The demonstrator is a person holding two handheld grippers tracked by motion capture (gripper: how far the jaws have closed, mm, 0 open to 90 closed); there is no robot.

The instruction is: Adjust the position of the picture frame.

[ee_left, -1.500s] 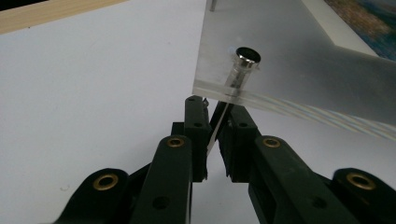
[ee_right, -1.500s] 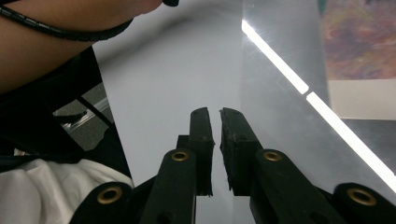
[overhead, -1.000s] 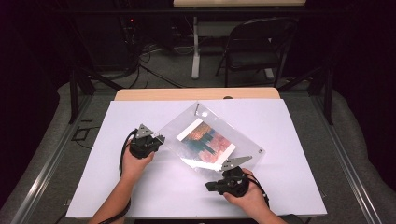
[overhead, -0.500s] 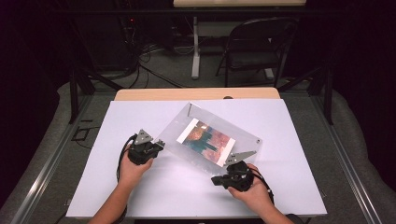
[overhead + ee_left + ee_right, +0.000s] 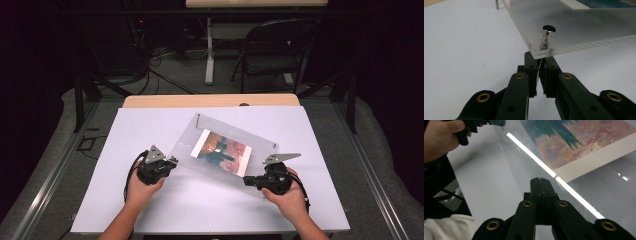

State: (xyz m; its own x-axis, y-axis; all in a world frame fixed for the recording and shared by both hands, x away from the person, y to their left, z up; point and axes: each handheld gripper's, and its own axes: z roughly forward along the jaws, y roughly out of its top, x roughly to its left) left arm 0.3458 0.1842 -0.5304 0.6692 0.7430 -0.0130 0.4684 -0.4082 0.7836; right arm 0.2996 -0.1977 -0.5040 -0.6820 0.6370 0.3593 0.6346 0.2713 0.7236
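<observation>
Left gripper (image 5: 539,63): I'm holding jaws nearly closed under the acrylic photo frame's (image 5: 220,131) corner, below its metal standoff (image 5: 547,37).
Right gripper (image 5: 540,185): I'm keeping jaws closed, empty, by the frame's near edge.
Surroundings: white table (image 5: 140,125); folding chair (image 5: 272,52) standing beyond.

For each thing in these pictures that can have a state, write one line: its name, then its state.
Acrylic picture frame: closed on its print, tilted, near corner raised off the table.
Metal standoff: fitted through the frame's corner.
Left gripper: shut, at that corner.
Right gripper: shut, under the frame's edge.
Folding chair: unfolded, unoccupied.
</observation>
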